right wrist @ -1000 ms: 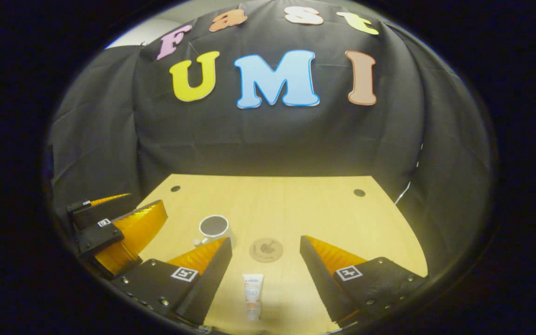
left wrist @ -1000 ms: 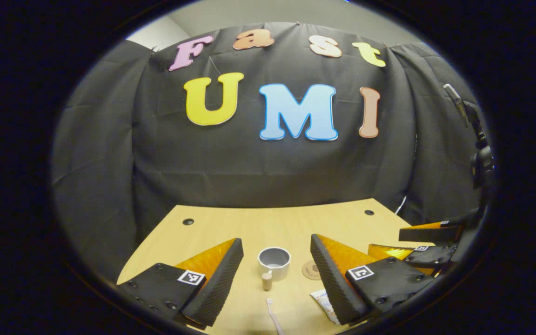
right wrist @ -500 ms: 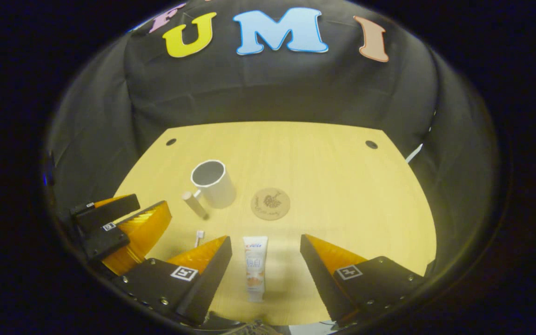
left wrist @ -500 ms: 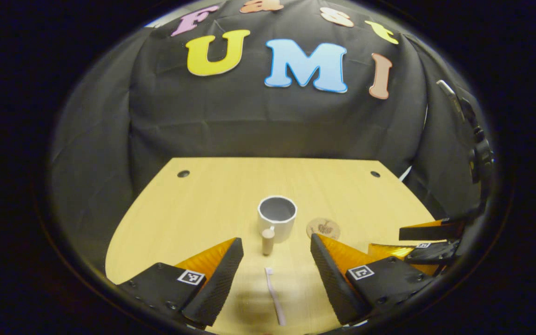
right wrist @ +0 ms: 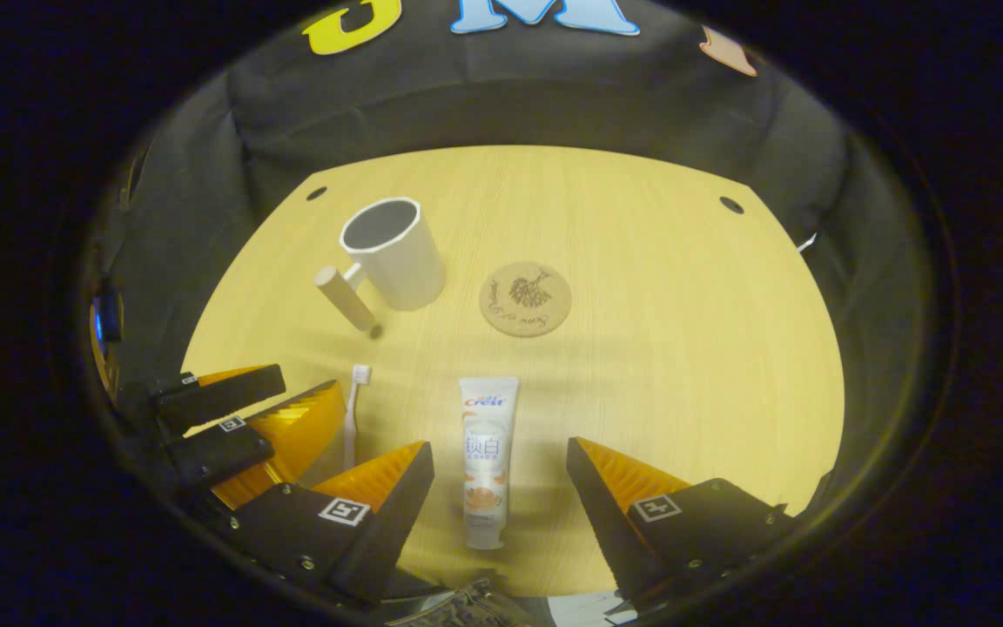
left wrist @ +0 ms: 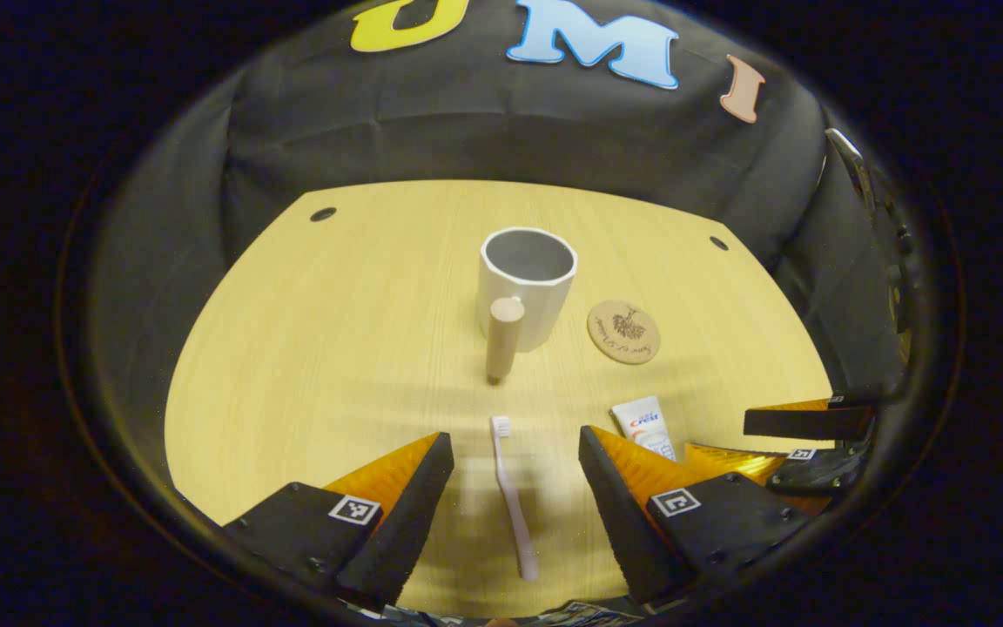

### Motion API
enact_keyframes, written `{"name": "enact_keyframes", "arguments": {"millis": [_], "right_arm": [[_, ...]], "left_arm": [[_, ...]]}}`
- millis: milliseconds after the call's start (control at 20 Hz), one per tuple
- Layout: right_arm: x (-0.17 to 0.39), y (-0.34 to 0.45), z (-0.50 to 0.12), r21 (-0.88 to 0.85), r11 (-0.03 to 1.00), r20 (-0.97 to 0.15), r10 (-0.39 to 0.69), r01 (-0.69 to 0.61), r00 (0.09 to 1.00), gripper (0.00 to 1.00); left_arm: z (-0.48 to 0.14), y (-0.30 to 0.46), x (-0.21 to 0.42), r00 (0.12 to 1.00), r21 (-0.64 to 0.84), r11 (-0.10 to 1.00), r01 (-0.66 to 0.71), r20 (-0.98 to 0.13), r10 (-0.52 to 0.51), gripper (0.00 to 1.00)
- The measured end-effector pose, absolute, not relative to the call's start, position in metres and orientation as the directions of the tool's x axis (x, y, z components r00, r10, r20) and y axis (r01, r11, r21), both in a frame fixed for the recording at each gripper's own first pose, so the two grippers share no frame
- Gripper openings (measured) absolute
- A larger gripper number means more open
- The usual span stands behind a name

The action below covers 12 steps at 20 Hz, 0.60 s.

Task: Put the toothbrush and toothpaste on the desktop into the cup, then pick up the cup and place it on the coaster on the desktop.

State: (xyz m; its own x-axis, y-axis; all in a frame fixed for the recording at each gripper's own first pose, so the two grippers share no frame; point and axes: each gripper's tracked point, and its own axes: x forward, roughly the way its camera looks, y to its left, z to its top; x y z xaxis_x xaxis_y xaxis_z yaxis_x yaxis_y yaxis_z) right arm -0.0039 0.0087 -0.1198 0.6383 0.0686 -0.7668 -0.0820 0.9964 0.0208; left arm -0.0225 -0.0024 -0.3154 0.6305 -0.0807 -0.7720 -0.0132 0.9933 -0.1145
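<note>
Left gripper view: left gripper (left wrist: 514, 475) spread wide above toothbrush (left wrist: 511, 496) — nothing held.
Right gripper view: right gripper (right wrist: 498, 483) released above toothpaste tube (right wrist: 485, 460).

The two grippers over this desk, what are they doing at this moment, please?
A person holds both grippers open above the desk. The left gripper hangs over the toothbrush, the right gripper over the toothpaste. Neither grips anything. The cup stands empty beside the coaster, so no step of the tidying is done yet.
</note>
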Motion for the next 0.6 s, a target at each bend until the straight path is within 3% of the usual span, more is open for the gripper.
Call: {"name": "enact_keyframes", "arguments": {"millis": [100,200,250,500,600], "right_arm": [[-0.005,0.01,-0.126,0.01,0.997,-0.792,0.057,-0.081,0.608,0.94],[-0.005,0.01,-0.132,-0.002,0.997,-0.819,0.045,-0.081,0.572,0.94],[-0.003,0.009,-0.135,-0.01,0.997,-0.831,0.037,-0.081,0.556,0.94],[0.0,0.004,-0.149,-0.052,0.995,-0.872,-0.006,-0.08,0.489,0.94],[-0.005,0.005,-0.159,-0.05,0.995,-0.883,-0.005,-0.083,0.469,0.94]], "left_arm": [[-0.335,0.0,-0.026,0.594,-0.102,0.995,-0.019,-0.802,-0.071,1.0],[-0.351,0.002,-0.029,0.561,-0.092,0.995,-0.026,-0.825,-0.061,0.87],[-0.358,0.002,-0.031,0.544,-0.086,0.996,-0.031,-0.837,-0.055,0.87],[-0.386,0.009,-0.046,0.45,-0.037,0.998,-0.042,-0.893,-0.014,1.0],[-0.387,0.008,-0.043,0.455,-0.024,0.999,-0.023,-0.891,-0.011,0.98]]}}
